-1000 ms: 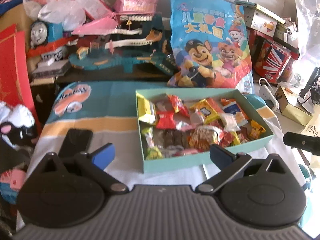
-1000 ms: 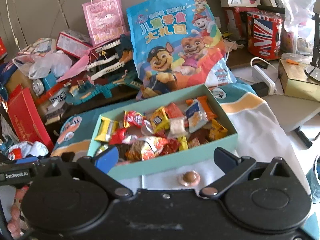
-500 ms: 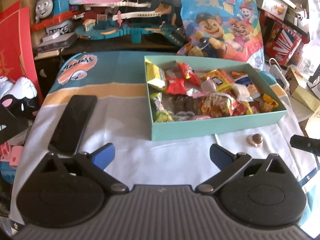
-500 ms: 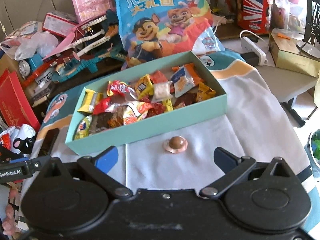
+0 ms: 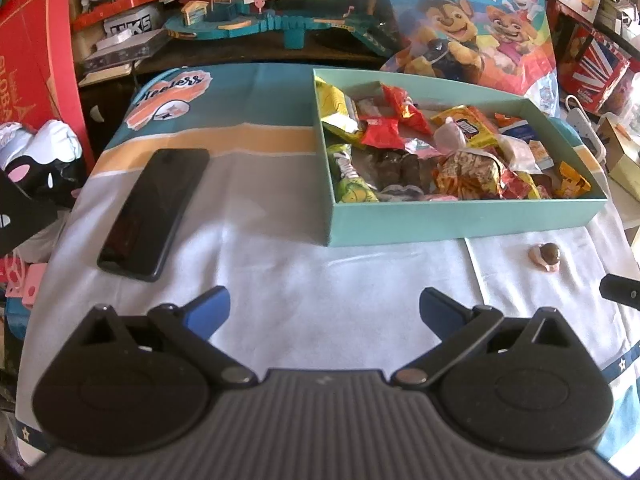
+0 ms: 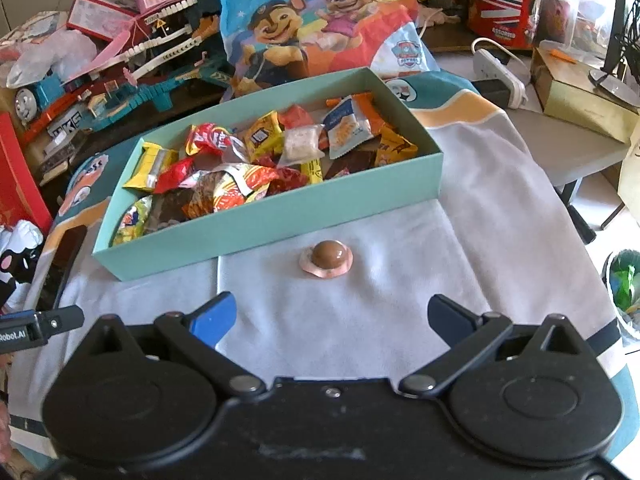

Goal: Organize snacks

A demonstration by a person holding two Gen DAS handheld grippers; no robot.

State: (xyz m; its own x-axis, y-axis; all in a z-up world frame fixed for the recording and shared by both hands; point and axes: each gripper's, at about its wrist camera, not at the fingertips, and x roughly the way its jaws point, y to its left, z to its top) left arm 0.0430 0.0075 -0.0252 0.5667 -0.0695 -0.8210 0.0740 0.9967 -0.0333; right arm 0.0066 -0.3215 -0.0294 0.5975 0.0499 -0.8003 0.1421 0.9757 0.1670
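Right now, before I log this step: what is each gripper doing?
Left gripper: open, holding nothing.
Right gripper: open, holding nothing; chocolate candy lies ahead on the cloth.

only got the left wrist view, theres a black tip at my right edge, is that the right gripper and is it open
observer: Yes. The right gripper is open, its jaws spread wide with nothing between them.
operator: where is the loose candy relative to it
observer: The chocolate candy lies on the cloth just ahead of it, roughly in line with the gap between the jaws and touching neither.
operator: anything past the right side of the cloth
observer: A container with green contents sits lower down there; I cannot tell what it holds.
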